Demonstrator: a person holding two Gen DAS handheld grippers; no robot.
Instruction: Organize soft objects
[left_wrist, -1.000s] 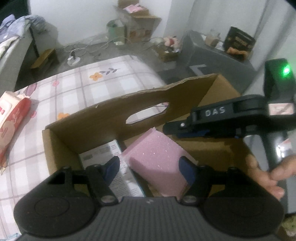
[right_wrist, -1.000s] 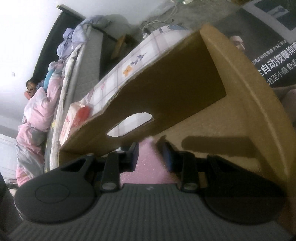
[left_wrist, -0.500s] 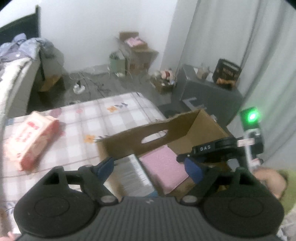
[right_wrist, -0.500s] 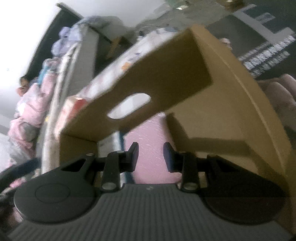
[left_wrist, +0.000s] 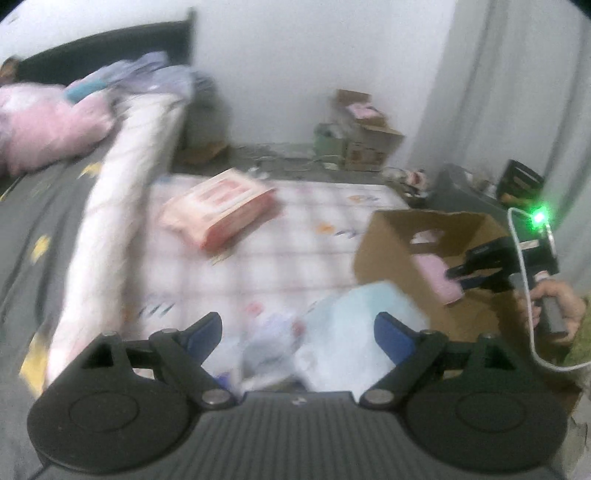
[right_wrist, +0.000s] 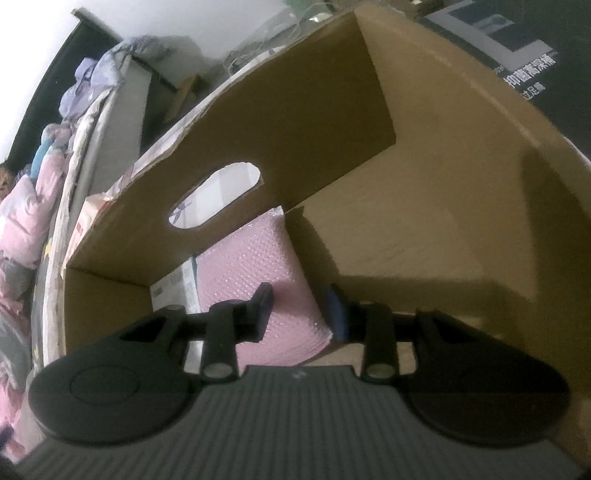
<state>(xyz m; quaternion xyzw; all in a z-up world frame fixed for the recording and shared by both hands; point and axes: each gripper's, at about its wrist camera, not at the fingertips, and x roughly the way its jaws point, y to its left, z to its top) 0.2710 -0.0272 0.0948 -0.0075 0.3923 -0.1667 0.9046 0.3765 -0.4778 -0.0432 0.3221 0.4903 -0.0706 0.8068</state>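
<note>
Right wrist view, pink foam block (right_wrist: 258, 280) upright in cardboard box (right_wrist: 424, 221), long axis toward handle slot (right_wrist: 216, 199)

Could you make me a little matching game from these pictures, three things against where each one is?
Things:
1. pink foam block
2. red and white soft pack
3. pale blue plastic bag

Places:
A. lying out on the checked sheet, far from both grippers
B. just ahead of the left gripper
C. inside the cardboard box, between the right gripper fingers

Pairs: 1-C, 2-A, 3-B
</note>
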